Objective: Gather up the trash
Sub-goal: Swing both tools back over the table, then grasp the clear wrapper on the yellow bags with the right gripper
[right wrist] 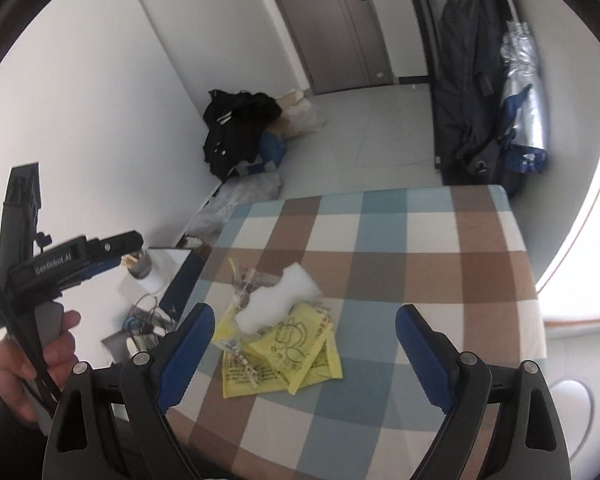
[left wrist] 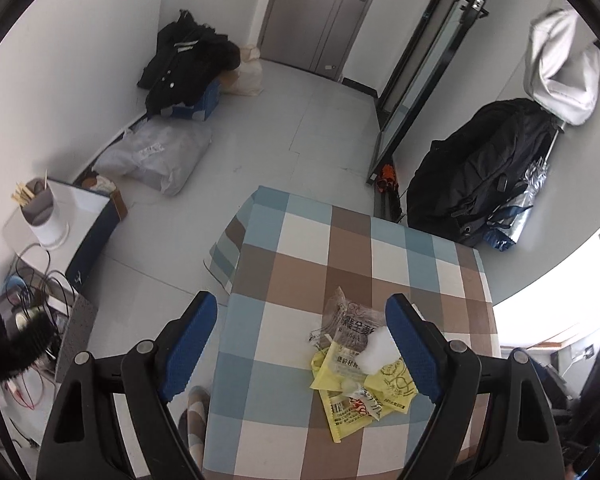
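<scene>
Left edge of the right wrist view: a hand [right wrist: 24, 364] holds the left gripper [right wrist: 112, 254], seen side-on above the clutter beside the counter, jaws not readable there. In its own view the left gripper [left wrist: 300, 346] is released, blue pads wide apart, nothing between them touching; it hangs over the counter's left edge, left pad over floor, right pad just over the trash. Below the left pad a slipper [left wrist: 196, 416] on the floor. Further left a white cup [left wrist: 44, 216] with sticks on a box, wires [left wrist: 36, 280] beneath. Counter [left wrist: 380, 248] has a checked cloth, blue, brown, white. The trash sits near its front-left part: clear wrappers [left wrist: 348, 320], white foam [right wrist: 278, 296] on top, yellow bags [right wrist: 284, 348] underneath, all touching in one pile. Right gripper [right wrist: 304, 360] released too, pads spread wide, empty, above the counter, with the pile between and just beyond them, nearer the left pad. Far right: dark bag [right wrist: 468, 92] against the wall, silver umbrella [right wrist: 524, 108] beside it.
</scene>
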`<state>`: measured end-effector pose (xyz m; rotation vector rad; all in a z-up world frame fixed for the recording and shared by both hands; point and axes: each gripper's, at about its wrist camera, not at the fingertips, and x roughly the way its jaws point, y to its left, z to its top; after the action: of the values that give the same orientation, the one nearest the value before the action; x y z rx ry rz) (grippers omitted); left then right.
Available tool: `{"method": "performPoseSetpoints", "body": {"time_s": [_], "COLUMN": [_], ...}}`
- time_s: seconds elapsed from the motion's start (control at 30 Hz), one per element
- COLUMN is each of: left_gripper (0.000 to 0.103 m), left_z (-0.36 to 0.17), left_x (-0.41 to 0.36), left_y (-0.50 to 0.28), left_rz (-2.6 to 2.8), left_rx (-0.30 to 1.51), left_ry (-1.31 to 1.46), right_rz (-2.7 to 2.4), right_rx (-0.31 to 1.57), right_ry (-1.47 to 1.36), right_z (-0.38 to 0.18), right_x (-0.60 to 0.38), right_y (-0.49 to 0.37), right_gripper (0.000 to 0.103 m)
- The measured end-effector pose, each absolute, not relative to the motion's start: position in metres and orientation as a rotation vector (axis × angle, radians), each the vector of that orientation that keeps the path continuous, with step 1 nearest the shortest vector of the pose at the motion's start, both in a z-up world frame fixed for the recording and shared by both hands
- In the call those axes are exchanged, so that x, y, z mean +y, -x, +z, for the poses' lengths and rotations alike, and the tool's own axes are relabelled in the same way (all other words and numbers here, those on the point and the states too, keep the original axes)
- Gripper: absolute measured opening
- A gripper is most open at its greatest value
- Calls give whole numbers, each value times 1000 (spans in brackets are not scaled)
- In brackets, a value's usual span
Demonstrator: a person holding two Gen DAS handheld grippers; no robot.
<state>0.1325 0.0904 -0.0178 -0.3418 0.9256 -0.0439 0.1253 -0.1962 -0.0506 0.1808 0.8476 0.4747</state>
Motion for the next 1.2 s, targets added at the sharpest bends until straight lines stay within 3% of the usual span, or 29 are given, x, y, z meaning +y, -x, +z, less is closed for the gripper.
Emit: {"method": "performPoseSetpoints", "body": {"time_s": [0.37,0.5,0.77,0.9,1.0,1.13,1.2], "left_gripper": [84,84,84,84,84,84,84], "left_z": [-29,-33,-34,-35,-36,-41,-42], "left_x": [119,128,142,147,148,147,147], "left_y": [-133,-134,-136,-136,-137,-140,-141], "left_rz": [7,23,47,61,70,71,71], "left_rx": [960,972,977,976,979,997,1005], "left_ry": [389,411,448,470,473,479,481], "right_rz": [588,649,713,732,737,739,742], "right_rx": [930,968,994,998,1011,999,994], "right_ry": [-74,-32,141,194,204,224,229], "right_z": [-77,-86,-104,-114,-120,-119,-119], "right_x": [-139,-117,-74,-61,-60,-61,-62], "right_y": [-125,-124,-123,-128,-129,-126,-125], "right_gripper": [92,78,64,52,35,24,24]}}
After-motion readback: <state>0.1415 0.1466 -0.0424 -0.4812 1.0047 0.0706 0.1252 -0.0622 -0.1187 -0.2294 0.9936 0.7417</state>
